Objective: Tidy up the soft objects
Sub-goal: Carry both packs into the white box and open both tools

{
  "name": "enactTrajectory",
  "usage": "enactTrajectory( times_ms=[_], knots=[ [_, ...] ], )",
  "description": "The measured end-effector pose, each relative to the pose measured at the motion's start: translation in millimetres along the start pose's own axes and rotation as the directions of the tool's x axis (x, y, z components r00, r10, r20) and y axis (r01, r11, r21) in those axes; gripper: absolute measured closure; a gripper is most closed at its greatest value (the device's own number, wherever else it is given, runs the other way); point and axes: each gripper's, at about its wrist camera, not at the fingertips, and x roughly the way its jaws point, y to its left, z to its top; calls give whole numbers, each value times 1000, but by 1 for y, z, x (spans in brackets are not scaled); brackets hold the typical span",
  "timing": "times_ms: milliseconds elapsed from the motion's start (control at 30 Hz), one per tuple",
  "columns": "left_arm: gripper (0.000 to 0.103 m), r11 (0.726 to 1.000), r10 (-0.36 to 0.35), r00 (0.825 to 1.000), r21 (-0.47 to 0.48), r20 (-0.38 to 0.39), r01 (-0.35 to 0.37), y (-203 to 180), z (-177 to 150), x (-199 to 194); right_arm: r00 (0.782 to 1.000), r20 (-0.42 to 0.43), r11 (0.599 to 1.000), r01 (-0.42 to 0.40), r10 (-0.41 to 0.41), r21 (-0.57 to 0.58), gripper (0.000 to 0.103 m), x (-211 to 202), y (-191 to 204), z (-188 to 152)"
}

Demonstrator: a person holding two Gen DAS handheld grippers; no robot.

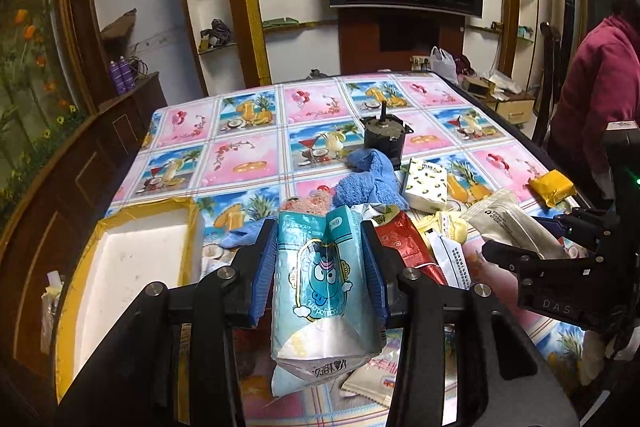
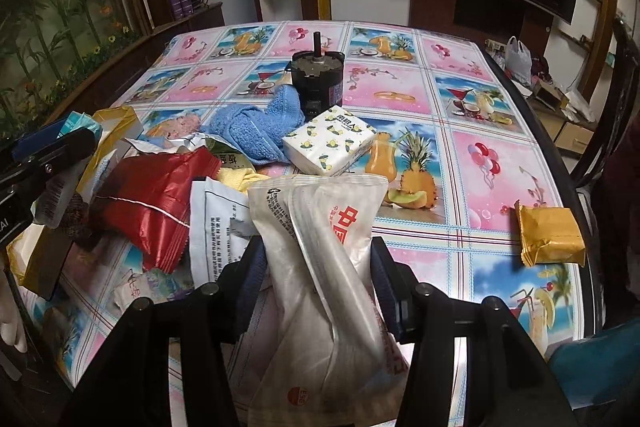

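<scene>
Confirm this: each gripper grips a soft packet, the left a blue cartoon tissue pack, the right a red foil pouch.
Wrong on one count. The right gripper grips a whitish plastic packet with red print, as the right wrist view shows; the red foil pouch lies on the table. The left gripper does grip the blue cartoon tissue pack.

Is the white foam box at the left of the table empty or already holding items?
Looks empty: the left wrist view shows the foam box with bare white floor; its near end is hidden behind the left gripper.
</scene>
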Motion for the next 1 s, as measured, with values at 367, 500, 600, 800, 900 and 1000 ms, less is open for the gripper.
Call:
enactTrajectory(
  times_ms=[367, 500, 600, 800, 900, 1000],
  knots=[
    [63, 997, 22, 999, -81, 50, -18, 40, -9, -38, 998, 63, 997, -18, 23, -73, 51, -37, 42, 10],
    [63, 992, 36, 998, -124, 50, -30, 65, -11, -43, 997, 61, 994, -43, 49, -97, 51, -38, 60, 16],
    [63, 986, 71, 997, -153, 40, -64, 93, -13, -43, 994, 49, 990, -90, 96, -111, 51, -37, 77, 24],
    [63, 967, 124, 992, -222, -30, -128, 159, -15, -19, 975, -3, 963, -219, 221, -158, 51, -21, 131, 48],
    [63, 955, 116, 991, -265, -68, -130, 185, -17, -1, 961, -39, 945, -277, 275, -173, 51, -1, 162, 62],
    [63, 943, 87, 991, -313, -101, -114, 210, -20, 18, 946, -75, 929, -323, 315, -182, 51, 20, 192, 75]
  ],
)
